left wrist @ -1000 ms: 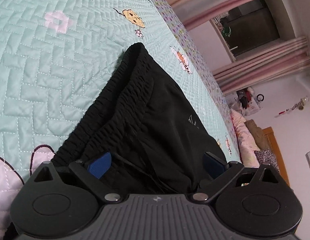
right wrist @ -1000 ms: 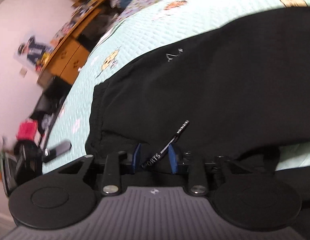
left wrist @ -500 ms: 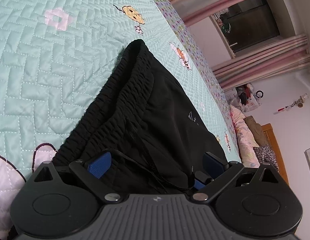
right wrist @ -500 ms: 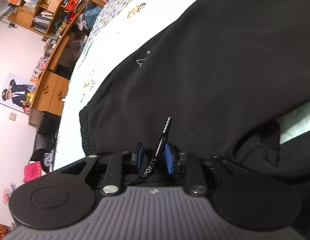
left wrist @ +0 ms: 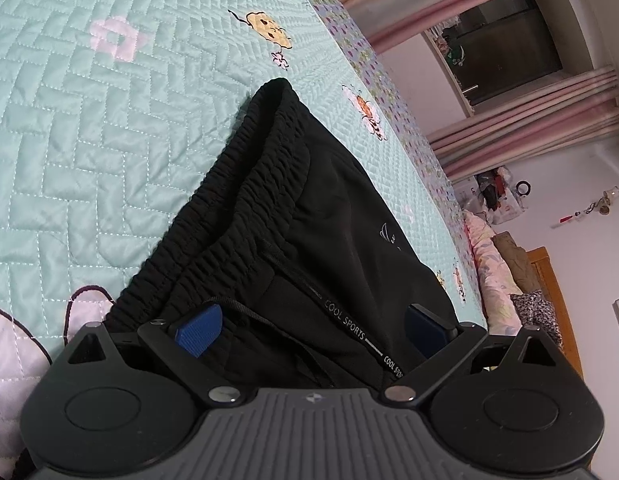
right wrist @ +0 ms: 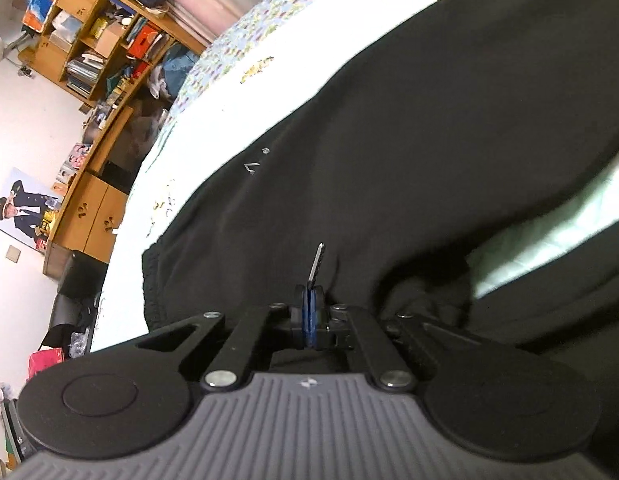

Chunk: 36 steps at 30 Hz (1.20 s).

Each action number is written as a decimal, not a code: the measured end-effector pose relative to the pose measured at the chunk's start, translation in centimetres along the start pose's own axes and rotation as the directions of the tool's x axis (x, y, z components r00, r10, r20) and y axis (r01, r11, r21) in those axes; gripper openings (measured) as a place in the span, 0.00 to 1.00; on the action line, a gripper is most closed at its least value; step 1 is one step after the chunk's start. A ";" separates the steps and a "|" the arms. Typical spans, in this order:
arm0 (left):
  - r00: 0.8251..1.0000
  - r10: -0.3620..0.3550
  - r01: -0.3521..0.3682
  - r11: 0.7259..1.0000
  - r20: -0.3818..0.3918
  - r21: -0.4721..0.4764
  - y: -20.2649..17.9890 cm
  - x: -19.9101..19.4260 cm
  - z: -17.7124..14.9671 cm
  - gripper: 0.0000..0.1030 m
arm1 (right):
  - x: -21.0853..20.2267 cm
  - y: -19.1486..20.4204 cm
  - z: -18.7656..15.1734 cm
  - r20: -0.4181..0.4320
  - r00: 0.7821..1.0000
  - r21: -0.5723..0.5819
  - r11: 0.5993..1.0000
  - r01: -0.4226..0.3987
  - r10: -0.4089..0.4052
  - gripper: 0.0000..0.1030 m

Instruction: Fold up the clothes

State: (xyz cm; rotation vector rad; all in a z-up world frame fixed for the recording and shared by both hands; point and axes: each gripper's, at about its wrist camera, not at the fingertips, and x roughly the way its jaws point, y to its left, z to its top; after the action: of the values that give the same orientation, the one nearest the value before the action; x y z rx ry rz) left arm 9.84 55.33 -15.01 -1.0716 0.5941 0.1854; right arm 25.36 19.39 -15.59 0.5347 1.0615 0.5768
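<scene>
A quilted mint bedspread (left wrist: 109, 128) fills the scene, and on it lie the black trousers (left wrist: 329, 216), their gathered waistband (left wrist: 245, 184) running from the near left toward the far middle in the left wrist view, the legs stretching off to the right in the right wrist view. The left gripper (left wrist: 309, 326) sits low over the waist end with its blue pads spread wide, holding nothing. The right gripper (right wrist: 311, 312) has its pads pressed together on the printed drawstring (right wrist: 316, 266), whose tip pokes up past them. The risk, as I judge it, is that a pull on this thin cord alone slides it through its channel or bunches the waist instead of moving the cloth. A second ago the right pads stood apart with the cord loose between them; they have since closed on it, while the left gripper has barely shifted and more of the cord's lettering shows there.
</scene>
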 end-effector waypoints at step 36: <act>0.999 -0.029 0.029 1.000 -0.015 -0.010 0.7 -0.2 0.3 0.95 | -5.8 -0.6 -0.7 0.078 0.996 -0.048 0.998 -0.048 0.052 0.03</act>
State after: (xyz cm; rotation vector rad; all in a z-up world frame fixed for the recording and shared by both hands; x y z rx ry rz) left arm 9.48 55.92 -15.31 -1.0916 0.5914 0.1556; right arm 22.65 15.12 -12.54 0.5403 0.9598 0.6178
